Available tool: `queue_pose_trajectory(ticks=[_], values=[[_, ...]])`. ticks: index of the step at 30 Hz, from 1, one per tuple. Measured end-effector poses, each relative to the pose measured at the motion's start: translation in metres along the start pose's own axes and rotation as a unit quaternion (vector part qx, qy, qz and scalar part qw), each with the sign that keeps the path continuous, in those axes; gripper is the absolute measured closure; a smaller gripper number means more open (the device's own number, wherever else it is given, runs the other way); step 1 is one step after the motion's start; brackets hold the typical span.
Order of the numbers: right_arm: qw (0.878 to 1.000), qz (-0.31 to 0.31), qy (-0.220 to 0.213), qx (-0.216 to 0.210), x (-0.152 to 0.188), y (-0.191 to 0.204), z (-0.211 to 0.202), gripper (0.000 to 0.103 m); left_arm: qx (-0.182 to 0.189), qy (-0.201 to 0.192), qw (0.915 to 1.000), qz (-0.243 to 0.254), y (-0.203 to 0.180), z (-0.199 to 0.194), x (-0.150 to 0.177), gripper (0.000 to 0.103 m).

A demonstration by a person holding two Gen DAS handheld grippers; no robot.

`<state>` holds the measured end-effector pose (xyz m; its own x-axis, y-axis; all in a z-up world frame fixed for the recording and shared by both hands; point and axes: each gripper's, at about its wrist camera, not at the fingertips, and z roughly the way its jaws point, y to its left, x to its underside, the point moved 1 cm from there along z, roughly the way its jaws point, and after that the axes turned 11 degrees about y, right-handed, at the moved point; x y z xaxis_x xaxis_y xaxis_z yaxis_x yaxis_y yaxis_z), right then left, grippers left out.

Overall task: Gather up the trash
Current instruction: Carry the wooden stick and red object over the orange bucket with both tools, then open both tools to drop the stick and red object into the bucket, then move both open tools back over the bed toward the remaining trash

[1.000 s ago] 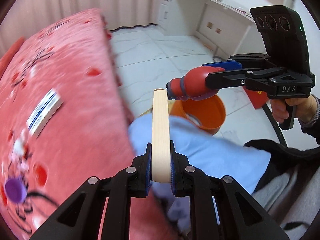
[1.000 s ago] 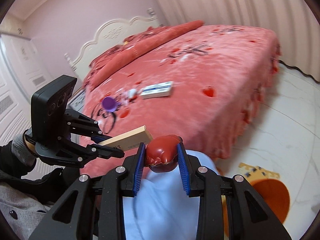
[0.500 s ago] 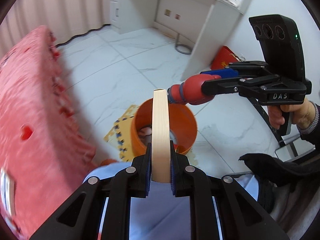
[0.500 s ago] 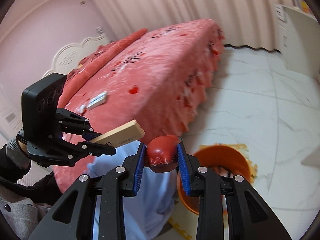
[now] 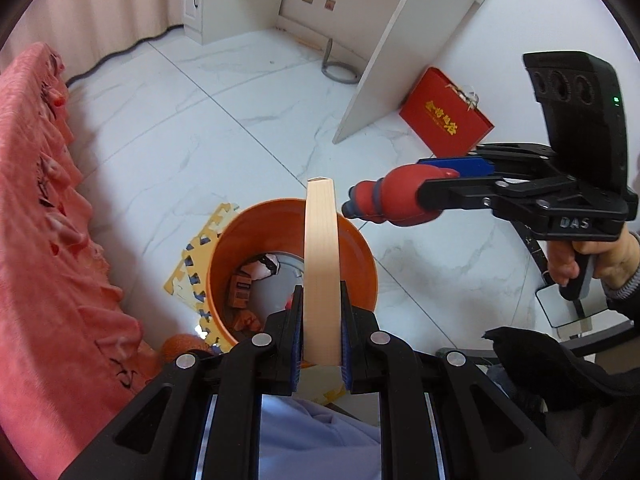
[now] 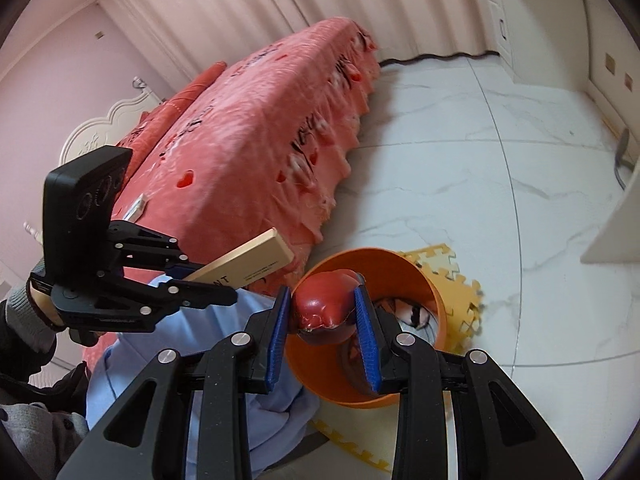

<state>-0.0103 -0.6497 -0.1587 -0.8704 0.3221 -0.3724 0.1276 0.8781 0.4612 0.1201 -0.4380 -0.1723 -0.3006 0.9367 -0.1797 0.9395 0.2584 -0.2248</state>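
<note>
while poised over the orange bin (image 5: 362, 264) on the floor, left gripper (image 5: 320, 336) clamped on a slim beige box (image 5: 320, 260). right gripper (image 6: 324, 316) clamped on a red squeeze bottle (image 6: 326, 304), above the bin's rim.

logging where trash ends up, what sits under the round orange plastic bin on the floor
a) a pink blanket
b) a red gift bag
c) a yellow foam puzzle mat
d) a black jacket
c: the round orange plastic bin stands on a yellow foam puzzle mat, whose interlocking edges show from under it on the white marble floor.
</note>
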Motion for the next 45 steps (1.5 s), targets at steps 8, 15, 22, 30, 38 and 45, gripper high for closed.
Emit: queue_pose_trajectory(ticks=[8,15,22,30,38,45], values=[[1.0,0.011,0.012,-0.006,0.002,-0.007,0.017,0.071,-0.028,0.017,0.9995,-0.005,0.004,0.019,-0.013,0.06],[1.0,0.0,0.023,-0.011,-0.004,0.002,0.029,0.07,-0.031,0.017,0.9992,-0.018,0.01,0.014,-0.006,0.054],[0.999,-0.013,0.028,-0.014,-0.014,0.013,0.041,0.069,-0.041,0.014,0.9987,-0.026,0.014,0.007,0.001,0.054],[0.999,-0.014,0.035,0.0,-0.02,0.02,0.05,0.06,-0.044,0.012,0.998,-0.043,0.023,0.003,0.009,0.054],[0.999,-0.007,0.034,0.009,-0.018,0.02,0.048,0.048,-0.046,0.009,0.9977,-0.049,0.023,0.002,0.013,0.054],[0.999,-0.011,0.032,0.009,-0.019,0.026,0.044,0.048,-0.047,0.006,0.9975,-0.053,0.024,-0.002,0.02,0.054]])
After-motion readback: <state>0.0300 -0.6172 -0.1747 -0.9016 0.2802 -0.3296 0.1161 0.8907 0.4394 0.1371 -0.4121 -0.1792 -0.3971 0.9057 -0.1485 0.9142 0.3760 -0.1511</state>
